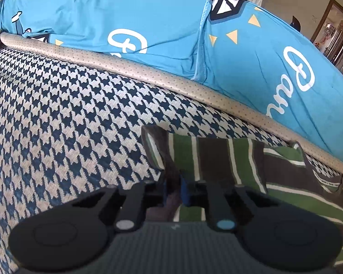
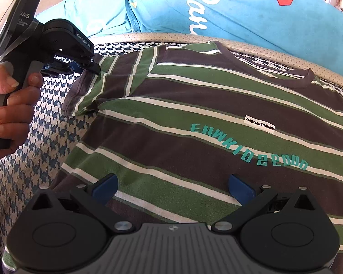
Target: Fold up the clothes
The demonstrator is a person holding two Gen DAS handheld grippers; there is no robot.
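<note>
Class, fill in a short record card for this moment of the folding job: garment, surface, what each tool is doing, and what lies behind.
garment: striped T-shirt, green, dark and white, lying flat, front up
surface: houndstooth cover
left tool: shut on the shirt's sleeve
right tool: open, above the shirt's lower body, holding nothing
left hand: gripping the left tool's handle
behind: blue printed bedding

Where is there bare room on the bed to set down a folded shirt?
Bare houndstooth cover lies left of the striped shirt, bordered by the beige piping in front of the blue pillows. The shirt fills the right side, its sleeve pinched by the left gripper.
</note>
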